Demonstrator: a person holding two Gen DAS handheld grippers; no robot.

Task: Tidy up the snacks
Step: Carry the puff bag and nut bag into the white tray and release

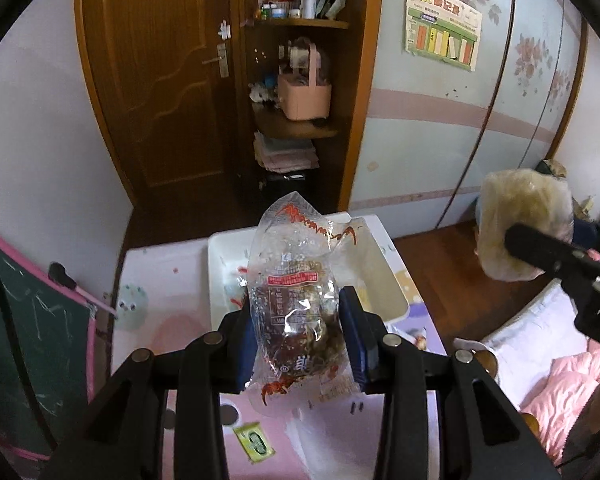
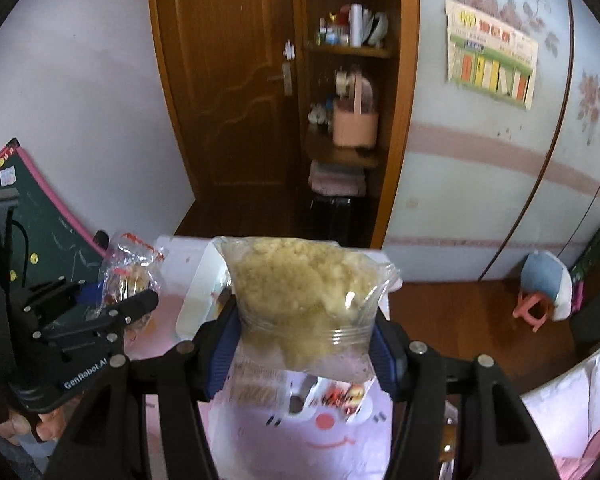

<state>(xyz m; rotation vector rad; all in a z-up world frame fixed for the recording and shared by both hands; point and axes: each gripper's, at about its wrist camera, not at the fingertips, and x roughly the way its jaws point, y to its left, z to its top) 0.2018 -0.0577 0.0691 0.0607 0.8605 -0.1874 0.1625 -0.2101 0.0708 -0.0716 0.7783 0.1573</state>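
My left gripper (image 1: 298,322) is shut on a clear snack packet (image 1: 296,300) with red print and brown pieces inside, held upright above the pink table (image 1: 188,332). Behind it sits a white bin (image 1: 384,280). My right gripper (image 2: 304,334) is shut on a clear bag of pale yellow puffed snack (image 2: 300,288), also lifted above the table. In the left wrist view that yellow bag (image 1: 524,224) shows at the right, in the right gripper's black fingers (image 1: 540,252). In the right wrist view the left gripper (image 2: 112,300) with its packet (image 2: 130,268) appears at the left.
A small green sachet (image 1: 254,442) and several other packets (image 2: 332,396) lie on the table. A green chalkboard (image 1: 28,340) leans at the left. A bed with pink bedding (image 1: 560,392) is at the right, a wooden door (image 1: 160,80) and shelves (image 1: 300,120) behind, a small stool (image 2: 540,304) on the floor.
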